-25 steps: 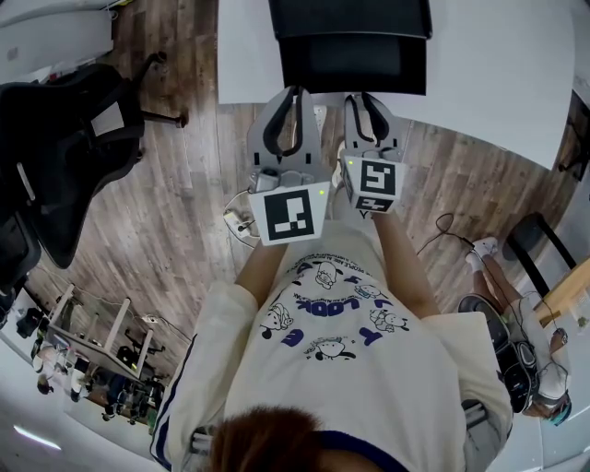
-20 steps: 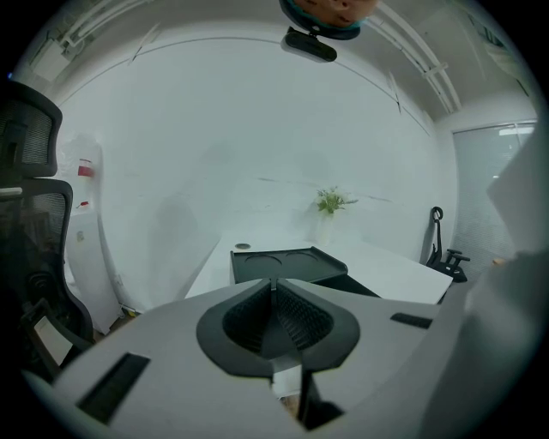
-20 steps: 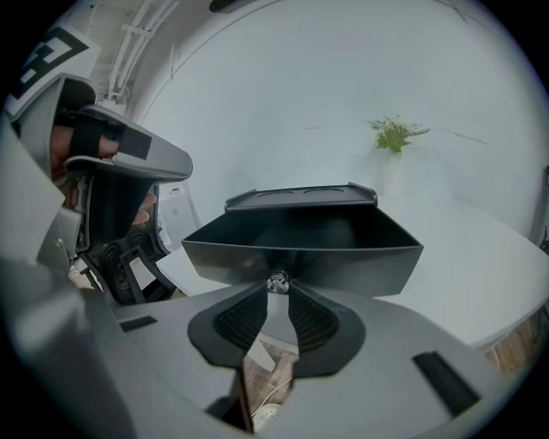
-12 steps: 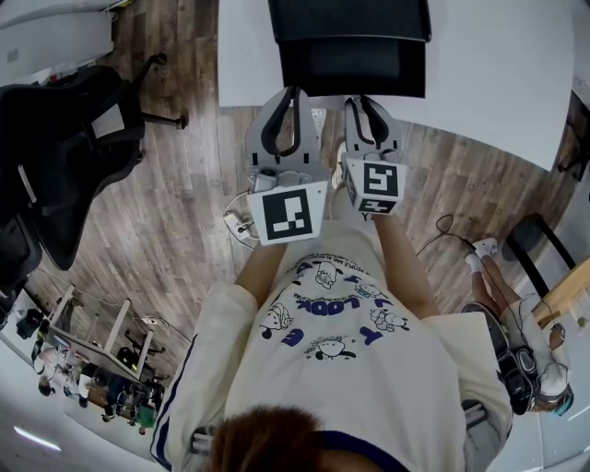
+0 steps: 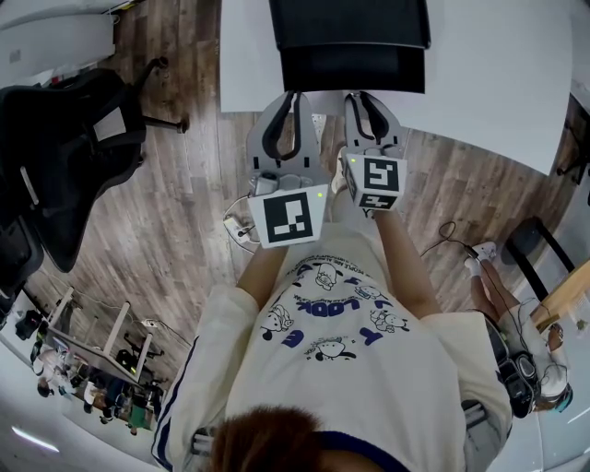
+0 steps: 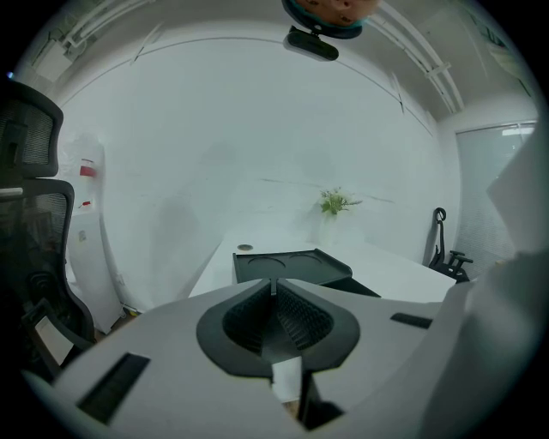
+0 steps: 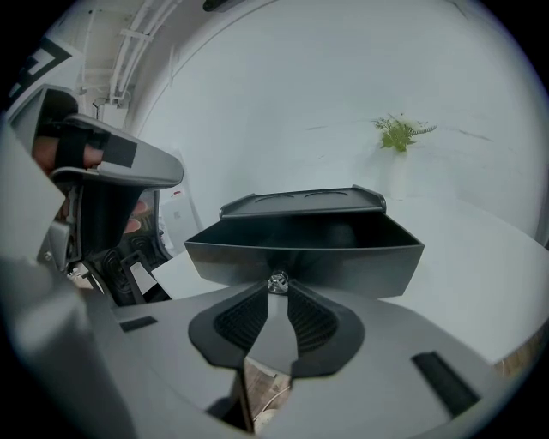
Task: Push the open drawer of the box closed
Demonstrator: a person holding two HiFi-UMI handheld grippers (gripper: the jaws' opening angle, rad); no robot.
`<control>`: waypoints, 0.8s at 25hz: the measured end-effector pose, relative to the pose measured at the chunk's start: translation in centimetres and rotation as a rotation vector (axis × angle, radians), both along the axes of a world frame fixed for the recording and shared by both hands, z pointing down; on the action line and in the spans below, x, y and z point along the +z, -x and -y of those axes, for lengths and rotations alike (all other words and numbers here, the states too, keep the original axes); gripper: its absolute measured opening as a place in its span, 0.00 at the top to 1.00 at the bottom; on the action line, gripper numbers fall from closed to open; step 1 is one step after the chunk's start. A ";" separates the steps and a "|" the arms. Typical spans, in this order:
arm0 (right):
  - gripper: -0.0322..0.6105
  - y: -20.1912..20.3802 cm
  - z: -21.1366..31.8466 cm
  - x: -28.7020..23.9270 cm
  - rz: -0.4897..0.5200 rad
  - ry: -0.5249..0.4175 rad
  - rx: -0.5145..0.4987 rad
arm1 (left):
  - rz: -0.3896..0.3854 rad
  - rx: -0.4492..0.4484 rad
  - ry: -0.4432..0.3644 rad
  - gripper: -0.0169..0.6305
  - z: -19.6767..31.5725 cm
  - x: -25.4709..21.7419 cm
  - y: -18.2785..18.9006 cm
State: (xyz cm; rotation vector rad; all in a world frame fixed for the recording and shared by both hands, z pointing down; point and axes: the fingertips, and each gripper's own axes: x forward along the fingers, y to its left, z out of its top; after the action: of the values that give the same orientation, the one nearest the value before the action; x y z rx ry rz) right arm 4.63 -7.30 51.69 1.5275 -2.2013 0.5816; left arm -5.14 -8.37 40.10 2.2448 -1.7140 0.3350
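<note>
Head view: the person stands at a white surface (image 5: 498, 64) with both grippers held out side by side. The black box (image 5: 350, 18) sits on the surface, and its drawer (image 5: 353, 69) is pulled out towards the person. The left gripper (image 5: 293, 94) and right gripper (image 5: 359, 97) both reach the drawer's near edge.

Left gripper view: the jaws' tips are pressed together with nothing between them. The box stands just beyond, slightly to the right.

Right gripper view: the open drawer's front is straight ahead. The jaws are narrow, their tips pinching the small silver knob (image 7: 277, 281) at its middle.
</note>
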 end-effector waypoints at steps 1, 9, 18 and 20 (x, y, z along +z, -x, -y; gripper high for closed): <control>0.82 0.0 0.4 0.0 0.001 -0.002 -0.001 | 0.001 0.000 0.001 0.93 0.1 0.0 0.0; 0.82 0.1 2.6 0.0 -0.022 0.002 0.010 | 0.001 -0.009 0.008 0.93 1.0 0.4 0.6; 0.82 0.4 3.6 0.1 -0.004 0.078 0.031 | -0.003 -0.013 0.008 0.93 1.9 0.4 0.9; 0.82 0.2 3.9 0.4 -0.010 0.087 0.034 | -0.004 -0.011 0.010 0.93 2.2 0.5 0.9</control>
State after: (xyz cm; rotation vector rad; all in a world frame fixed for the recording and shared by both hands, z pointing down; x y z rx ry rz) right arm 4.40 -11.22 52.07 1.5221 -2.1176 0.6700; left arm -6.04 -10.53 40.64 2.2266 -1.7181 0.3363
